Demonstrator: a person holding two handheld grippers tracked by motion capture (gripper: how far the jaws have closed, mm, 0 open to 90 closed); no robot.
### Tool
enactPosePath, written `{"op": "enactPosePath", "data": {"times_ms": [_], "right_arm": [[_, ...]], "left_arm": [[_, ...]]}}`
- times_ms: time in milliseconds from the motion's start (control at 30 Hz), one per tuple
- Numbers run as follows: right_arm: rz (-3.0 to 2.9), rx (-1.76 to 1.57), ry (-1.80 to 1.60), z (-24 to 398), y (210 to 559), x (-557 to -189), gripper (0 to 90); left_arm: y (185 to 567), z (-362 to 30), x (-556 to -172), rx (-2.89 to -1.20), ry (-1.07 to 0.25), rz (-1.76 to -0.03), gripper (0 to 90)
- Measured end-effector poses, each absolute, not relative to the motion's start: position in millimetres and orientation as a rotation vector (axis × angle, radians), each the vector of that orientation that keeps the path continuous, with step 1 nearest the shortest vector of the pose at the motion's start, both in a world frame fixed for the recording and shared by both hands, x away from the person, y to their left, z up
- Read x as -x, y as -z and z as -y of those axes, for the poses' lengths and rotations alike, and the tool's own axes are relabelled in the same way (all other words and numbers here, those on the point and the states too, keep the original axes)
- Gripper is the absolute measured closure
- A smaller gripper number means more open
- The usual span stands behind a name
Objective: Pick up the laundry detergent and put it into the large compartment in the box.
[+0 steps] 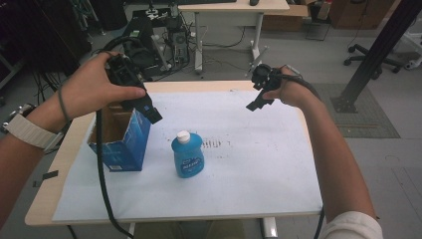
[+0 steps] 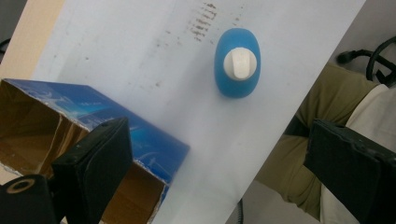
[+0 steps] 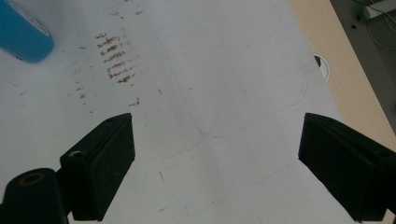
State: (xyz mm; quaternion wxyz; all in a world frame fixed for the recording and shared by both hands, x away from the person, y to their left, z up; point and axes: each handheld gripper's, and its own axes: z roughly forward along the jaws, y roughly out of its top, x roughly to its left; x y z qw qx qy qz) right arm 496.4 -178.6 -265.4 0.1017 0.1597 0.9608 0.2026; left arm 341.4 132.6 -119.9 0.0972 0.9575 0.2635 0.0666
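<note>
I hold my left gripper in the air above the open blue cardboard box, which stands near the left edge of the table on its white paper cover. My fingers here are spread wide with nothing between them. In the left gripper view the blue plastic bottle with the white cap stands upright on the paper, beyond my fingertips and clear of them, roughly in line with the gap; the box sits under my left-hand finger. In the high view the bottle stands about mid-table, just beside the box on its right, not touching it.

My right gripper hovers over the far right part of the table, well apart from the bottle. Its fingers are also wide and empty above bare paper, and the bottle's edge peeks in at the upper left corner of the right gripper view.
</note>
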Motion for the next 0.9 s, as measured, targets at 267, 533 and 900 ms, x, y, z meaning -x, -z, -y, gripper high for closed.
{"op": "enactPosePath", "data": {"times_ms": [267, 533, 900], "right_arm": [[-2.838, -0.469, -0.605, 177.9, 265.3, -496.0, 10.7], [-2.844, -0.461, -0.600, 176.5, 265.7, -494.8, 10.7], [-2.840, -0.465, -0.606, 177.5, 264.3, -494.1, 10.8]], "left_arm": [[122.7, -121.9, -342.5, -2.840, -0.182, -0.765, 7.9], [126.4, -116.1, -345.9, -2.830, -0.167, -0.778, 7.9], [134.6, -104.8, -349.7, -2.822, -0.164, -0.791, 7.5]]}}
